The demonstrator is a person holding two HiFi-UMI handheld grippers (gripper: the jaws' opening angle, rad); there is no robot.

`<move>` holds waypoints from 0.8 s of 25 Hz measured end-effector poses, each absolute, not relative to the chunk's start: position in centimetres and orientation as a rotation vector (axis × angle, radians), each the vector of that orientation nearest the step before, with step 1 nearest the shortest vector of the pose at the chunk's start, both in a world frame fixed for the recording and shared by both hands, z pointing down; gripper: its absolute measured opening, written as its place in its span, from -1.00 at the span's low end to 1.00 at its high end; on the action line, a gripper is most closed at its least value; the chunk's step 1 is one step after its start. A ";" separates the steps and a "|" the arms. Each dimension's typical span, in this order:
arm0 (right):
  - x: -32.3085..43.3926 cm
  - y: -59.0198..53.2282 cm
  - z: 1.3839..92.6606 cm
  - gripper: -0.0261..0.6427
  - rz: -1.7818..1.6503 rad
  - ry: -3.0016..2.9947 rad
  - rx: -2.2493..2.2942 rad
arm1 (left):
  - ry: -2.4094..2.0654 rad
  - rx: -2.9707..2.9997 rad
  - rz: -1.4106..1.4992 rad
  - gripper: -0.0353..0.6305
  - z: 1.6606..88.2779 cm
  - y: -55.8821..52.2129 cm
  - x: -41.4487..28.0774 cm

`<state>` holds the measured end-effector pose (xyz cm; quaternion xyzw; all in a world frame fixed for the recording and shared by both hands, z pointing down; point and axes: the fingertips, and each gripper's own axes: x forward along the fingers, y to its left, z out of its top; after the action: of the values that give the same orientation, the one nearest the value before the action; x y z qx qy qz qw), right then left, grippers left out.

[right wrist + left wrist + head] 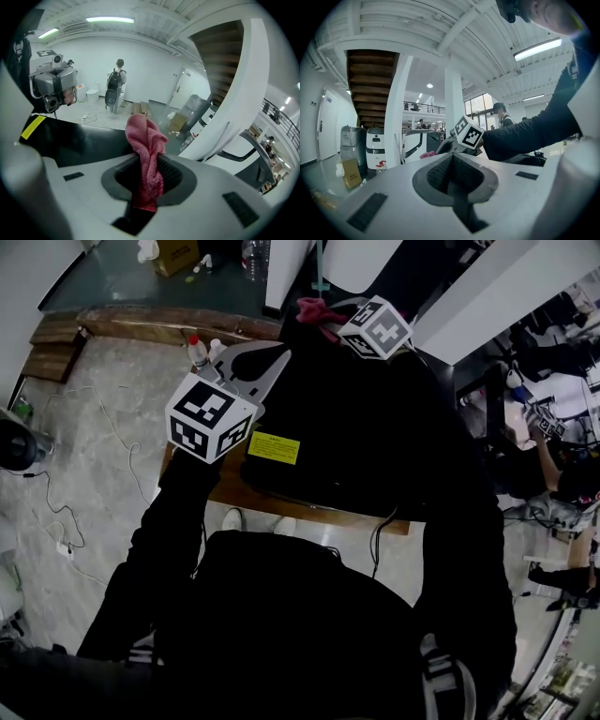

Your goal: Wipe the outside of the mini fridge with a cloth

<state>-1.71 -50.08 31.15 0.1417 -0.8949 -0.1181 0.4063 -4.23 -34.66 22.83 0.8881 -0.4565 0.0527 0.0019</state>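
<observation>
Right gripper (149, 174) clenched on pink cloth (146, 140), at far edge of black mini fridge (356, 427) top. Left gripper (454, 176) jaws closed, empty, over fridge's left edge near yellow label (274, 447)

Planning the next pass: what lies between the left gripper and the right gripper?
Only bare black mini fridge top separates the left gripper from the right gripper, per the head view; the right one clamps the pink cloth.
</observation>
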 end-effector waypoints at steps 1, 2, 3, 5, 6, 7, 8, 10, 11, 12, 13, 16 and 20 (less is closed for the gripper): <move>-1.7 -49.8 31.3 -0.70 -0.295 -2.254 0.343 | -1.434 2.779 0.180 -0.88 23.1 -34.4 -3.9; -1.6 -49.5 31.4 -0.70 -0.289 -2.252 0.328 | -1.442 2.770 0.190 -0.88 23.3 -34.1 -3.7; -1.6 -49.1 31.5 -0.70 -0.280 -2.251 0.312 | -1.454 2.760 0.194 -0.88 23.4 -33.8 -3.5; -1.4 -48.4 31.6 -0.70 -0.253 -2.258 0.284 | -1.483 2.739 0.198 -0.88 23.5 -33.1 -3.2; -1.3 -48.0 31.6 -0.70 -0.239 -2.264 0.271 | -1.498 2.727 0.199 -0.88 23.6 -32.7 -3.2; -1.2 -47.5 31.7 -0.70 -0.227 -2.270 0.260 | -1.513 2.716 0.199 -0.88 23.6 -32.2 -3.2; -1.1 -47.0 31.7 -0.70 -0.219 -2.275 0.251 | -1.527 2.704 0.198 -0.88 23.7 -31.8 -3.2; -1.1 -45.8 31.6 -0.70 -0.209 -2.284 0.233 | -1.551 2.686 0.192 -0.88 23.7 -30.8 -3.5; -1.1 -45.2 31.6 -0.70 -0.204 -2.286 0.225 | -1.559 2.681 0.189 -0.88 23.7 -30.3 -3.6; -1.1 -44.5 31.5 -0.70 -0.199 -2.287 0.217 | -1.563 2.678 0.187 -0.88 23.7 -29.9 -3.7; -1.1 -43.8 31.5 -0.70 -0.193 -2.287 0.209 | -1.563 2.677 0.186 -0.88 23.8 -29.3 -3.8; -1.1 -41.5 31.6 -0.70 -0.177 -2.282 0.197 | -1.549 2.686 0.185 -0.88 24.0 -27.6 -3.8; -1.3 -38.5 31.6 -0.70 -0.171 -2.269 0.202 | -1.503 2.712 0.179 -0.88 24.1 -25.3 -4.1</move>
<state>-1.30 -38.49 31.55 0.0805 -0.9034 -0.0682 0.4156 -4.08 -25.27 24.07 0.8730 -0.4839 0.0575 0.0177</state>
